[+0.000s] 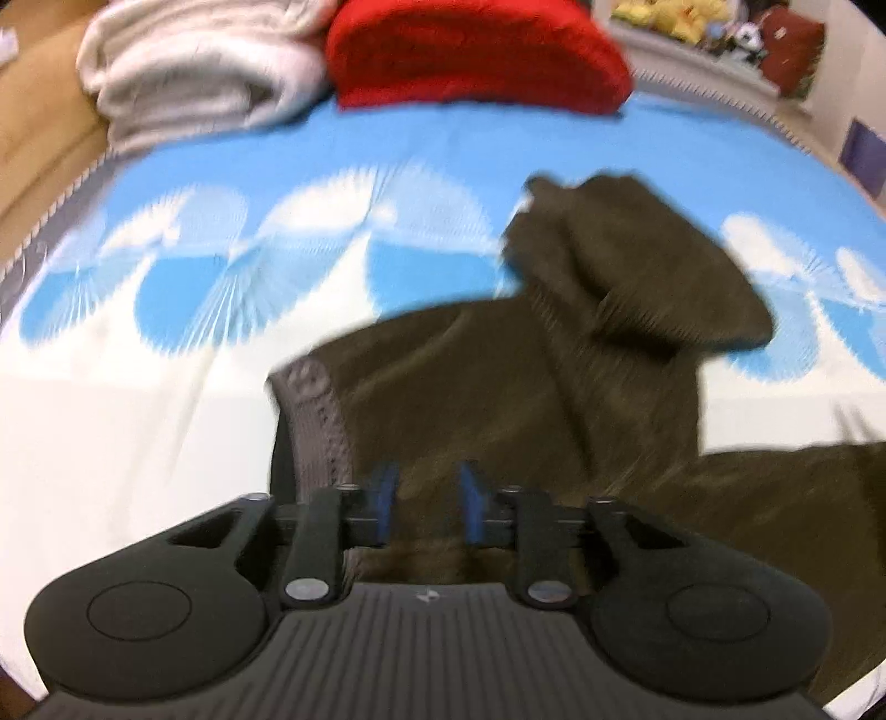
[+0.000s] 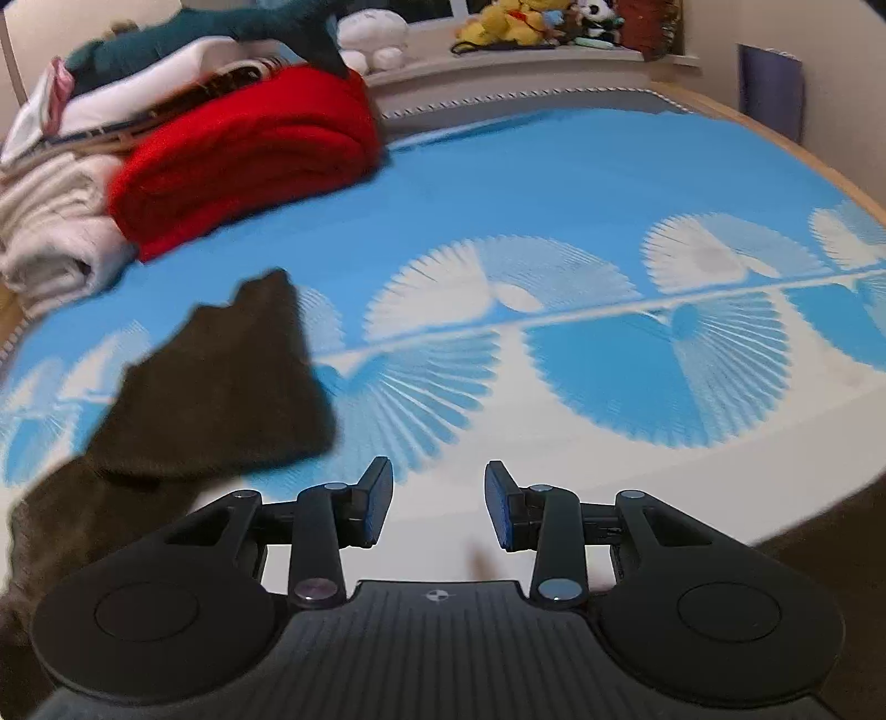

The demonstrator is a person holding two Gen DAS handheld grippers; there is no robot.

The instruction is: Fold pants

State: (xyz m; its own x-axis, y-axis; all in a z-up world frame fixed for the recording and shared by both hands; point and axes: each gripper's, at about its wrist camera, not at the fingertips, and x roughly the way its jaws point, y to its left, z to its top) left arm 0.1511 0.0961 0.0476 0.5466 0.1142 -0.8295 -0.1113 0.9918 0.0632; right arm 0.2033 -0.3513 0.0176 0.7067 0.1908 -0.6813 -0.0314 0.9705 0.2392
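Mid-fold: left gripper (image 1: 425, 507) jaws pinching pants (image 1: 498, 387) near waistband (image 1: 318, 407); right gripper (image 2: 438, 507) jaws apart, empty, over bed (image 2: 609, 166). Next: grab far leg.

pants (image 1: 498, 399): dark olive-brown cloth, matt, soft napped look; blur hides the weave.
waistband (image 1: 318, 410): grey knit strip, ribbed, with a dotted texture.
bed cover (image 2: 554, 183): thin printed cloth, blue and white fan pattern, smooth, matt.
red blanket (image 2: 249, 149): thick plush cloth, matt, fuzzy.
white bedding (image 1: 188, 72): soft fleecy cloth, off-white, matt.
left gripper (image 1: 426, 507): black matt plastic body, ribbed top plate; blue pads, rubbery look; small bright metal pivot pins.
right gripper (image 2: 437, 507): same black matt plastic, blue pad faces, shiny metal pins.
bed frame (image 2: 775, 149): light wood, smooth finish.
plush toys (image 2: 515, 22): fuzzy cloth, yellow and white.
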